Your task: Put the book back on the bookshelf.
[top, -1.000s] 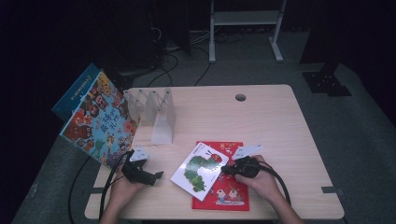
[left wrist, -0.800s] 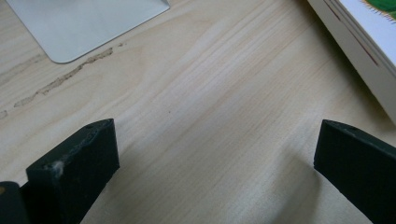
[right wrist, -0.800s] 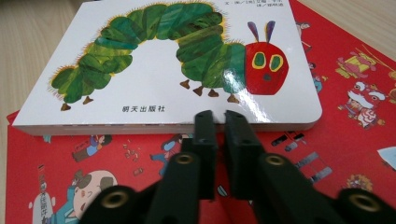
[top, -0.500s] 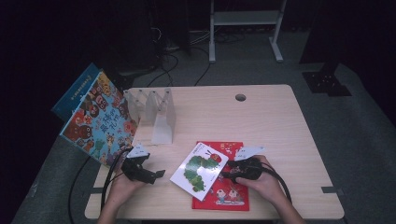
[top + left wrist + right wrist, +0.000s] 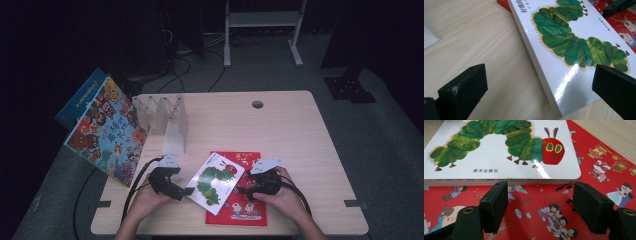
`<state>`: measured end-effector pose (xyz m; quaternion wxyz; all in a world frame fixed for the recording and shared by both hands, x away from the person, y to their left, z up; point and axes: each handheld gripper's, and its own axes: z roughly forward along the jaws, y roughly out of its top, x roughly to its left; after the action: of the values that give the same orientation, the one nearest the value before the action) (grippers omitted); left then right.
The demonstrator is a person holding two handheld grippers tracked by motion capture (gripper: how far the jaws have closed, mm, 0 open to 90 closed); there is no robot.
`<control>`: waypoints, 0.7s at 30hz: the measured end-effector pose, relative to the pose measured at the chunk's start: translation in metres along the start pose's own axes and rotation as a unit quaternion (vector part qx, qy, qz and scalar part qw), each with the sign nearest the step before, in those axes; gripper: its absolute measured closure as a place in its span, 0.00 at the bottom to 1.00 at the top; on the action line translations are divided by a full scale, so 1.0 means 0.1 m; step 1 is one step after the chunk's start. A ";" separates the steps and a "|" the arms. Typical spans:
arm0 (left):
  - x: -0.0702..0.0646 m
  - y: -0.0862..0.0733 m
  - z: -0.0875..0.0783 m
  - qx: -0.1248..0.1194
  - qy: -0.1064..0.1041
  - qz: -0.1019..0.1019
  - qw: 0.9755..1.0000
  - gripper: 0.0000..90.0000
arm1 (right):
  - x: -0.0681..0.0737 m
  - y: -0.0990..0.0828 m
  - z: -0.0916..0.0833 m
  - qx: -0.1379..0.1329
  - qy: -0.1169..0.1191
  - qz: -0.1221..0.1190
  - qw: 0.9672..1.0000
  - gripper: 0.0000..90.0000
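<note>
R claw (image 5: 540, 207) hangs over the red book (image 5: 589, 202), jaws apart w/ nothing between; they have just been opening. Before them lies the caterpillar book (image 5: 499, 167), print "明天出版社" on its white cover, resting partly on the red one, partly on the counter (image 5: 280, 125). L claw (image 5: 539, 92) open at its corner, nearer than 1 s ago. Farther left, a colourful picture book (image 5: 102, 132) leans beside the clear rack (image 5: 167, 120).
</note>
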<state>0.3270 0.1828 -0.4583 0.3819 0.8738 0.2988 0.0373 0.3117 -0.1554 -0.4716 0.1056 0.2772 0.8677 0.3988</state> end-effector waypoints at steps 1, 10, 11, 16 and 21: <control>-0.01 0.01 0.02 0.000 -0.001 -0.001 1.000 0.00 | 0.02 0.00 0.00 0.003 0.000 -0.001 1.000 0.29; -0.07 0.05 0.16 0.020 -0.028 -0.008 0.999 0.00 | 0.13 -0.01 0.05 0.001 -0.007 -0.023 1.000 0.22; -0.08 0.05 0.17 0.020 -0.030 -0.008 0.999 0.00 | 0.14 -0.01 0.06 0.000 -0.008 -0.021 1.000 0.21; -0.08 0.07 0.21 0.028 -0.048 -0.022 0.998 0.00 | 0.13 -0.01 0.07 -0.004 -0.014 -0.018 1.000 0.16; -0.11 0.09 0.26 0.033 -0.063 -0.024 0.997 0.00 | 0.14 -0.04 0.08 -0.015 -0.018 -0.013 1.000 0.14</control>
<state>0.3298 0.1555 -0.4684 0.3719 0.8792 0.2957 -0.0364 0.3024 -0.1445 -0.4795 0.1302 0.2715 0.8632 0.4052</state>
